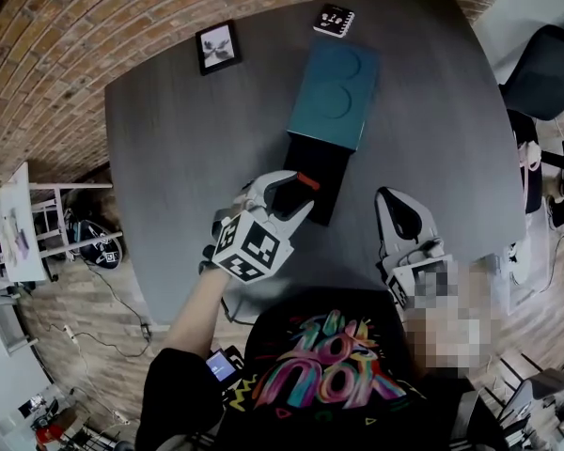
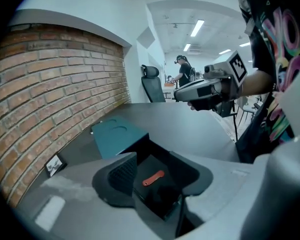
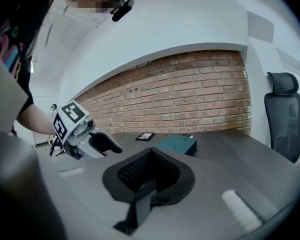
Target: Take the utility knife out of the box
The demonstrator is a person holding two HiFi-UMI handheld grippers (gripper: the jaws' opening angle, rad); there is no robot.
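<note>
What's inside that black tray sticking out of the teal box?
A small red utility knife lies on the black tray's floor. Nothing else shows. The tray's far end, under the teal box, is hidden, as are bits behind the left gripper.

Orange utility knife (image 2: 153,178) flat inside open box (image 2: 117,136).

A dark grey tabletop (image 1: 169,158) stands by a brick wall (image 1: 75,36). A small framed picture (image 1: 217,47) and a black-and-white card (image 1: 335,20) lie near its far edge. A black office chair (image 1: 548,69) is beside it.

Bright, even indoor light; strong fisheye edges.
</note>
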